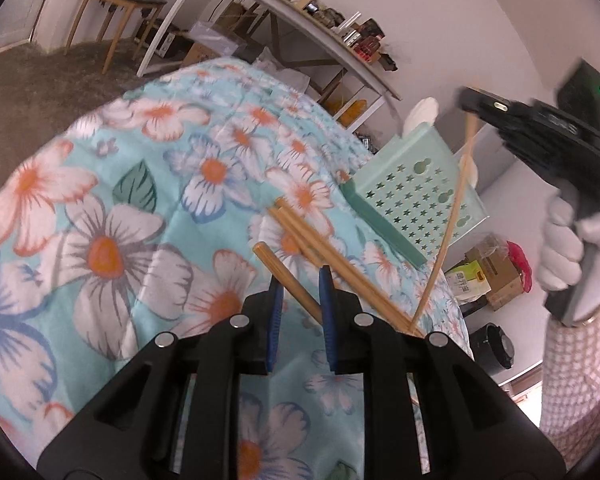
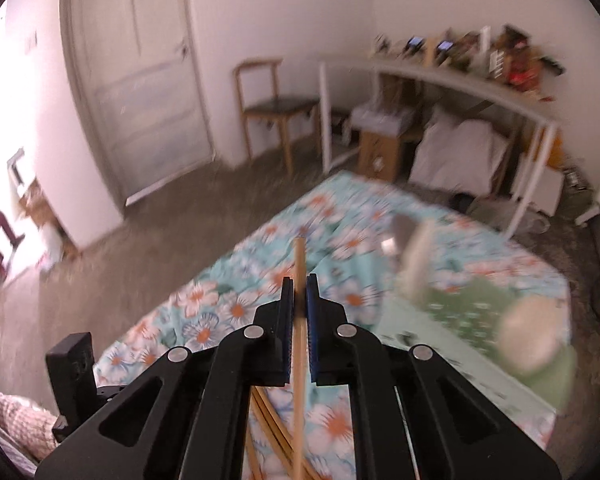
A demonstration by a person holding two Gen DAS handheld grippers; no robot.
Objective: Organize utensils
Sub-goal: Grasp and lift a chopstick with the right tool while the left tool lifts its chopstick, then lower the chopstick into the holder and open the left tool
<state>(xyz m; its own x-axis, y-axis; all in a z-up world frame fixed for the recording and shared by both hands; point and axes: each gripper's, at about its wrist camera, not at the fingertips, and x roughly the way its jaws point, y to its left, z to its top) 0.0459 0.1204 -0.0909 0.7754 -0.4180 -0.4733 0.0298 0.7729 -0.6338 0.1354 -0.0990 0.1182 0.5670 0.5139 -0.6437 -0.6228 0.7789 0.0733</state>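
The left gripper (image 1: 298,294) pinches a bundle of bamboo chopsticks (image 1: 296,236) between its blue pads, their blunt ends fanning out above the flowered cloth (image 1: 100,208) on the bench. The right gripper (image 2: 299,300) is pressed together on a single chopstick (image 2: 299,264), which runs straight up between its pads; from the left wrist view that stick slants upward, its lower end near the bundle. A white-gloved hand (image 1: 560,248) grips the right tool's handle. Just beyond the bundle, a mint-green perforated basket (image 1: 416,188) sits on the cloth. Pale rounded utensils (image 1: 422,110) poke up from it; blur hides what they are.
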